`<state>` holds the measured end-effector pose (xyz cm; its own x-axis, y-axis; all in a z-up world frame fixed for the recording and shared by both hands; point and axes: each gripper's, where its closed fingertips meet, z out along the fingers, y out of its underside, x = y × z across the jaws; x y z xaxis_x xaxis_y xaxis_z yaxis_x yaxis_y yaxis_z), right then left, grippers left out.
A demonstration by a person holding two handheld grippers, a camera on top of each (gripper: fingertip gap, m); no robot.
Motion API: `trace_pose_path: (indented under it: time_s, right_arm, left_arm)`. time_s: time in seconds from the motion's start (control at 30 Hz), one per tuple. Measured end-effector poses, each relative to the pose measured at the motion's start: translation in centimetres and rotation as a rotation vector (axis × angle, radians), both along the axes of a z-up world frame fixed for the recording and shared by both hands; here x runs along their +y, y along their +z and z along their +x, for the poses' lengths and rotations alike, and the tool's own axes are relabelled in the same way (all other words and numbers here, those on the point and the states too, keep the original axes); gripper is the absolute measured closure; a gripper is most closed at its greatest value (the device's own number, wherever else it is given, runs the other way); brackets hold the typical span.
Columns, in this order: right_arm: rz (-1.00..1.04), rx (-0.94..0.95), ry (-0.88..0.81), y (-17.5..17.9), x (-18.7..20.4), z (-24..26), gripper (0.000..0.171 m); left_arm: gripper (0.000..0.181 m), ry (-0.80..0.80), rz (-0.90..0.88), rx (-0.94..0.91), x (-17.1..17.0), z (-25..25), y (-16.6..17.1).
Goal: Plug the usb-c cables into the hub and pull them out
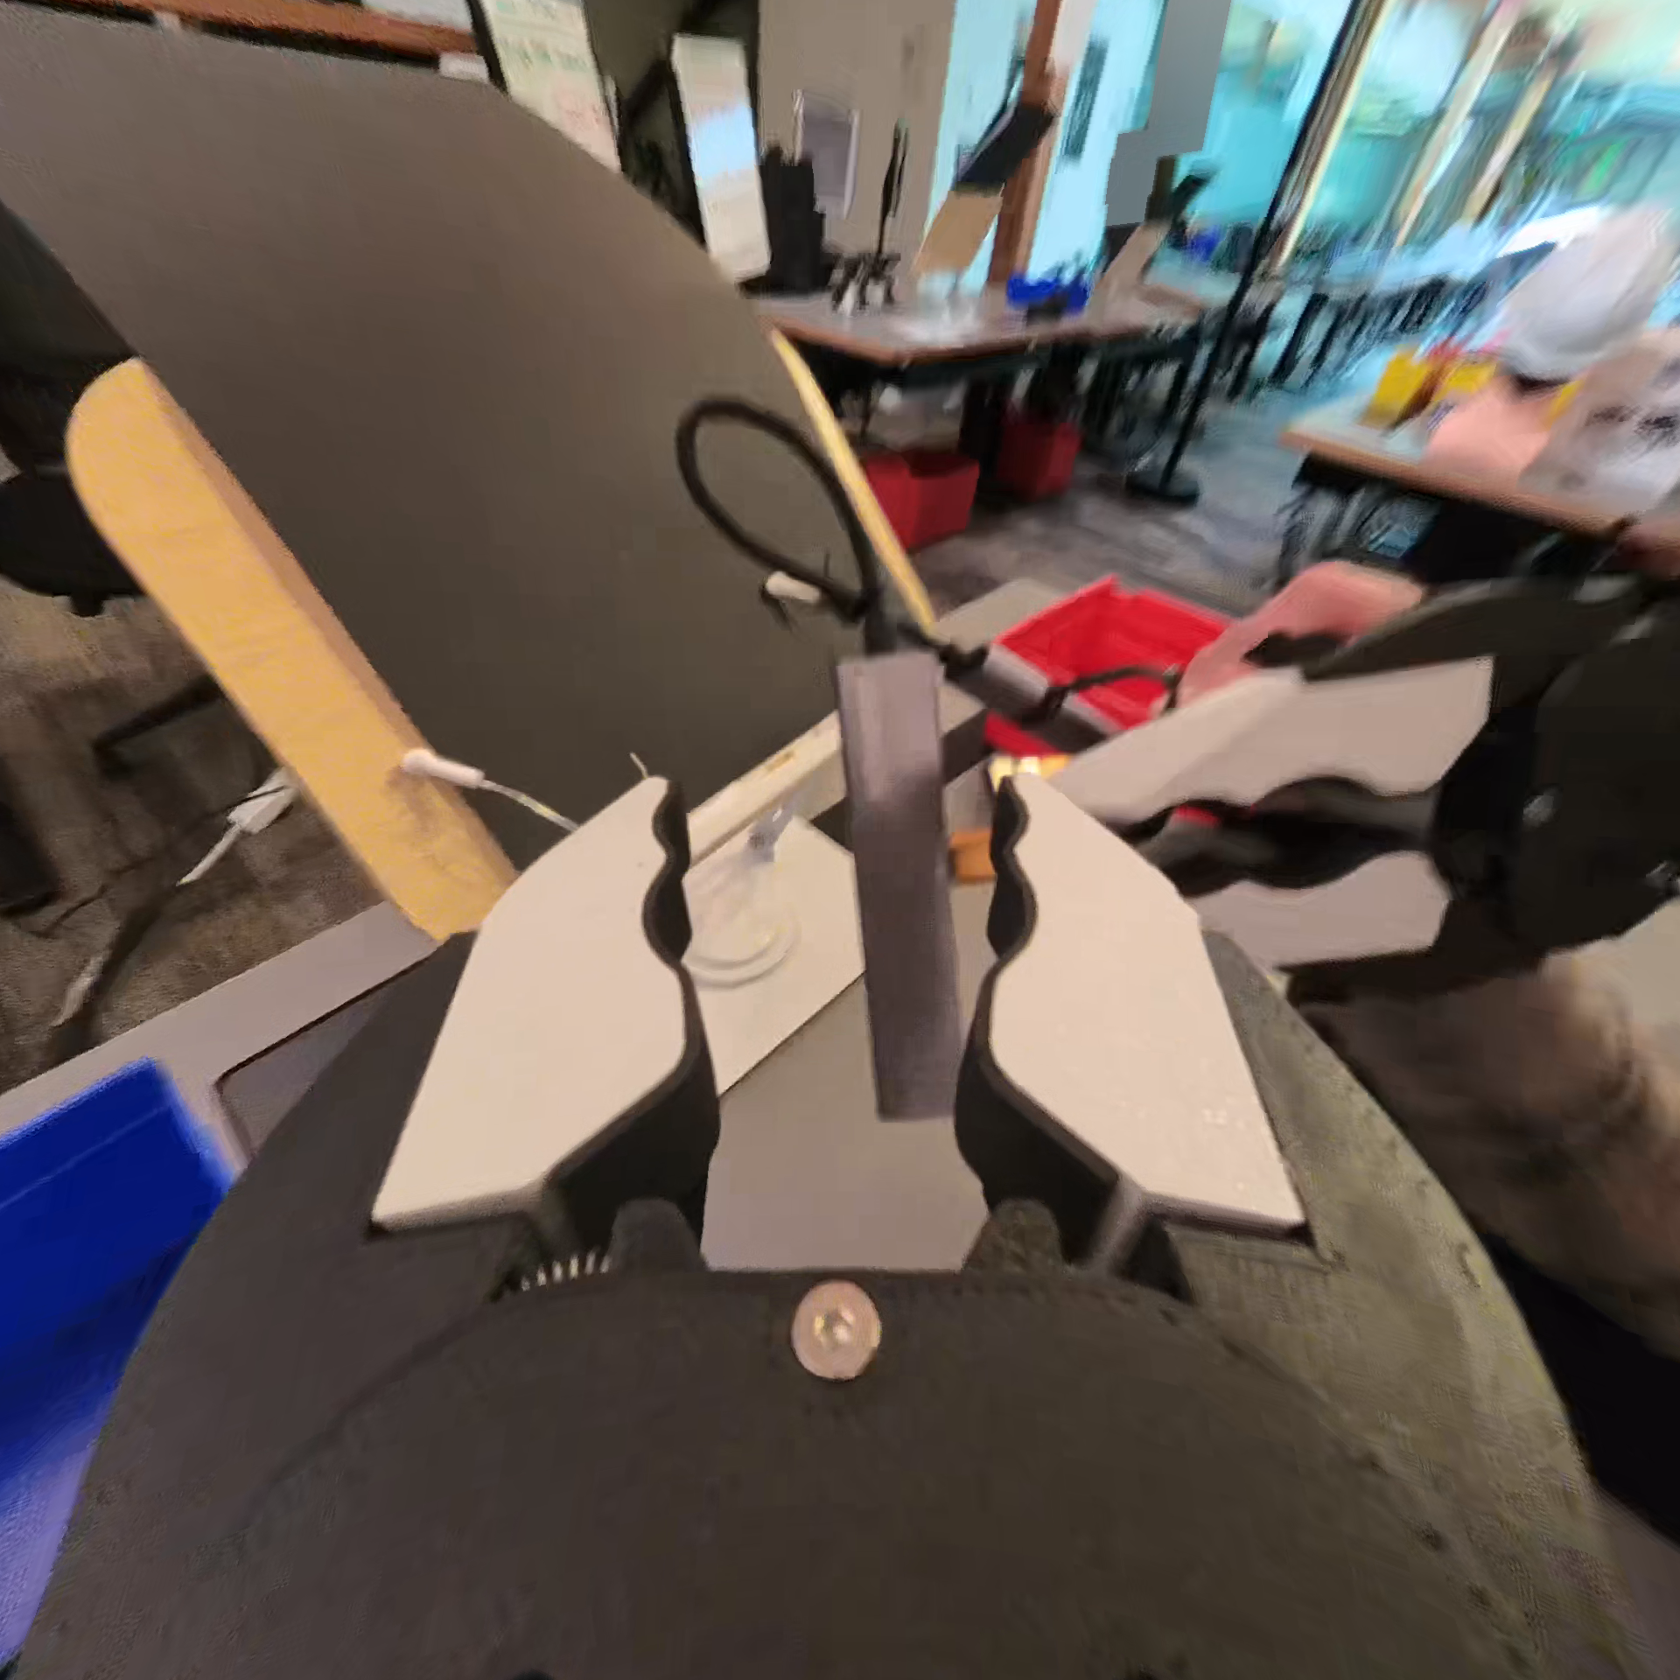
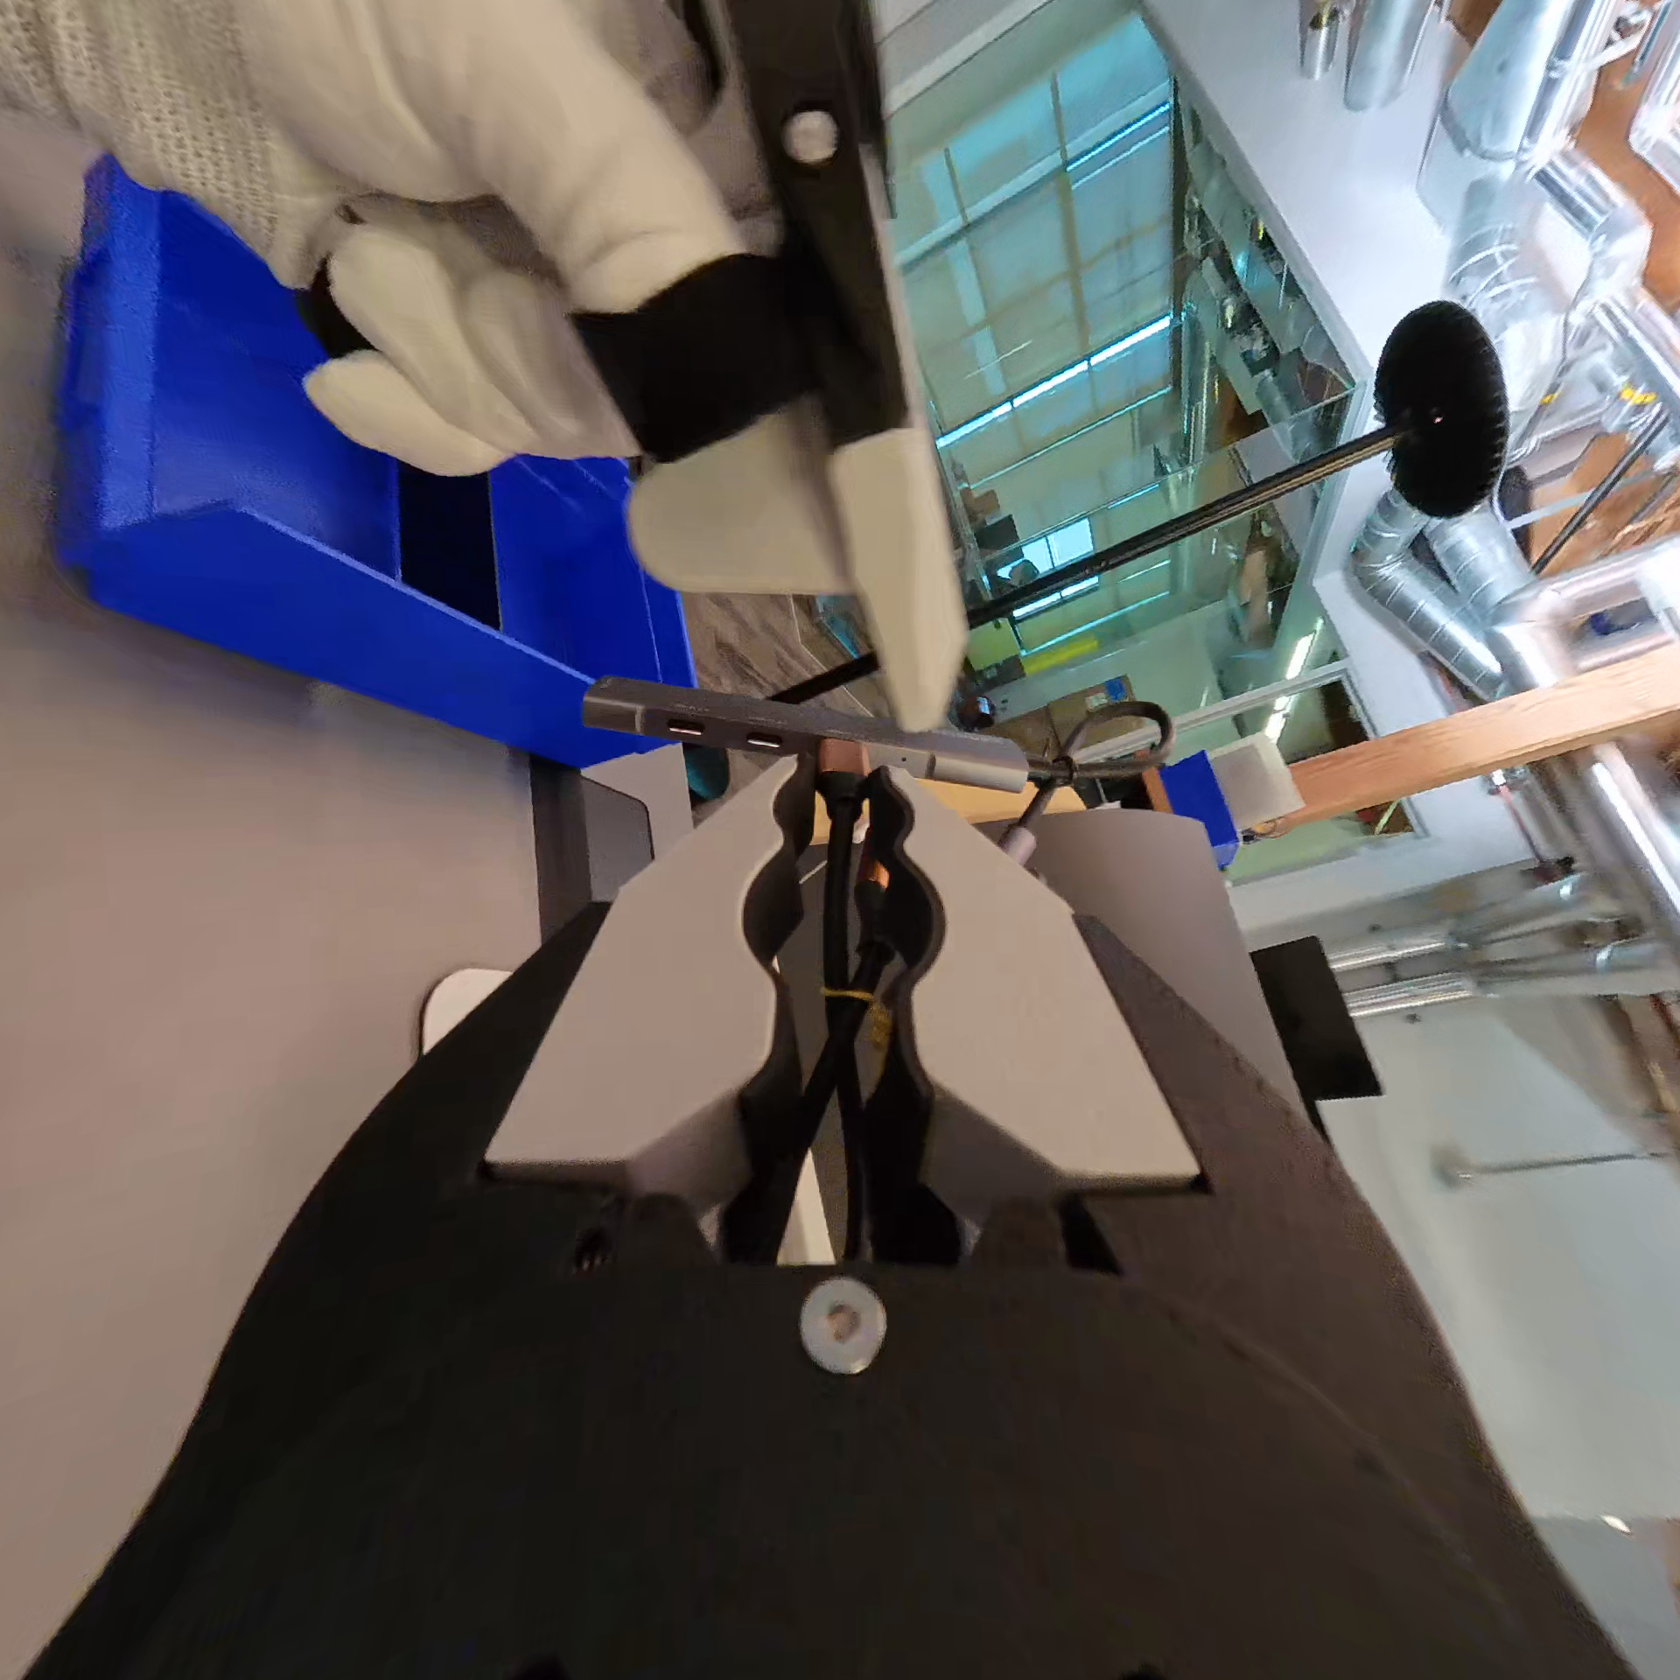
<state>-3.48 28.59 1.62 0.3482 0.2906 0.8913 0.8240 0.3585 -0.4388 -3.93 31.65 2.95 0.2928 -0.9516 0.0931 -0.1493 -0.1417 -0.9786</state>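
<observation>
Hub (image 2: 800, 732) at right gripper (image 2: 850, 773) tips — cable plug (image 2: 835, 762) btwn fingers.

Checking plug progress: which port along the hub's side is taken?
The third port from the hub's free end holds a copper plug; the two ports beside it are empty.

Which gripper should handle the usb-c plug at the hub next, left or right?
Right. The right gripper is shut on the usb-c cable, with its copper plug at the hub. The left gripper has its fingers spread either side of the hub, so it probably suits bracing.
</observation>
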Motion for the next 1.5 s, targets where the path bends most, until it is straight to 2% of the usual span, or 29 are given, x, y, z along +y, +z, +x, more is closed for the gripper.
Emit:
trace_pose_path:
  time_s: [0.07,0.2,0.3,0.6,0.9,1.27,1.37,1.43,1.5]
  right_arm:
    - [0.048,-0.044,-0.018,-0.4,0.4,-0.7,0.163]
    - [0.083,-0.098,-0.007,-1.3,0.8,-2.4,0.162]
    - [0.102,-0.112,-0.009,-1.3,0.7,-3.0,0.162]
    - [0.135,-0.045,-0.060,-1.1,1.4,-3.1,0.163]
    - [-0.003,-0.034,0.049,-1.6,0.0,-2.6,0.163]
    - [0.153,-0.009,-0.131,-0.1,1.0,-3.4,0.163]
    - [0.113,0.014,-0.072,-0.4,0.8,-3.5,0.163]
    - [0.038,0.108,0.034,-0.4,0.3,-3.6,0.162]
    - [-0.025,0.090,0.080,-1.1,0.1,-3.6,0.162]
  left_arm:
    - [0.120,-0.055,-0.069,-0.039,-0.3,0.3,-0.1]
    - [0.131,-0.064,-0.095,0.036,0.0,0.6,-1.9]
    - [0.158,-0.083,-0.110,0.028,0.0,0.7,-2.1]
    - [0.158,0.005,-0.014,0.038,0.9,0.1,-1.7]
    - [0.158,-0.077,0.037,0.100,-0.5,0.4,-2.4]
    - [0.158,0.042,0.036,-0.001,0.7,-0.4,-0.5]
    - [0.158,0.007,0.034,0.023,0.5,-0.5,-0.9]
    - [0.158,-0.051,0.041,0.027,-0.3,-0.4,-0.9]
    - [0.155,-0.104,-0.020,0.065,-0.7,-0.5,-1.7]
